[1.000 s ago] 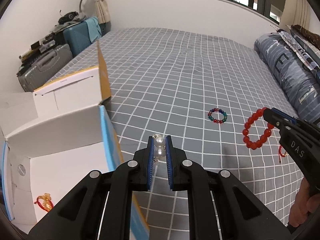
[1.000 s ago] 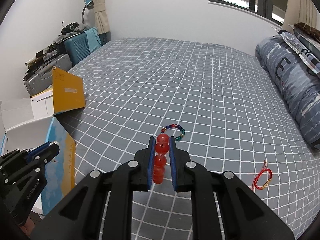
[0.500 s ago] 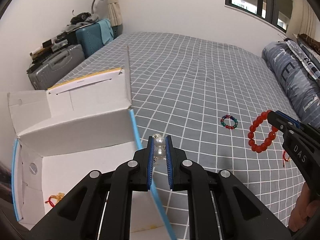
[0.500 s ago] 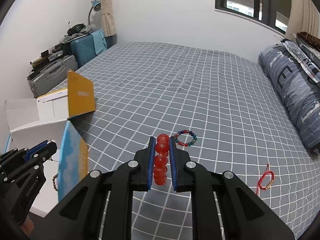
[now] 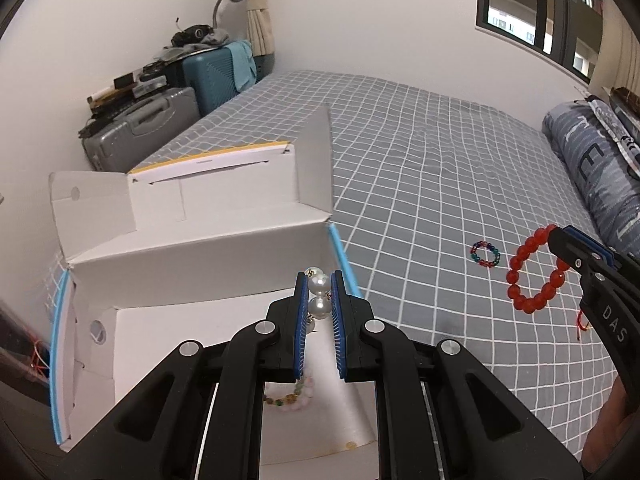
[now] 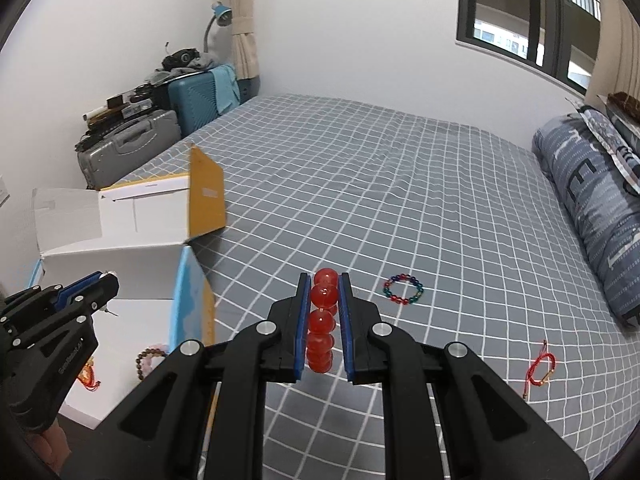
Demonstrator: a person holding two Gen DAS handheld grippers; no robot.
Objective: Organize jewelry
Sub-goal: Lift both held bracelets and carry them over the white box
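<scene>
1. We are mid-delivery. Our left gripper [image 5: 319, 312] hangs over the open white cardboard box [image 5: 192, 264] at the bed's left edge, clenched on a pearl strand [image 5: 319, 296] of smooth, glossy round beads.
2. Inside the box, small bracelets already lie on the plain matte floor: a pale pink and green one [image 5: 289, 396] below the left gripper, and a dark-beaded one [image 6: 147, 356] near a red knotted piece [image 6: 89, 376].
3. We judge the next move is to lower a little and part the left jaws so the pearls drop among them, clear of the thin blue-edged flap [image 5: 345, 258].
4. To the right, our right gripper [image 6: 323, 312] grasps a red bead bracelet [image 6: 322, 320], its big translucent beads hanging in a loop above the checked grey bedsheet [image 6: 400, 208]; it must travel left to the box.
5. On the soft sheet, a small ring of multicoloured metallic beads [image 6: 403, 289] rests near the right gripper.
6. Farther right lies a thin red cord bracelet [image 6: 541, 369] with a gold clasp, also left to collect.
</scene>
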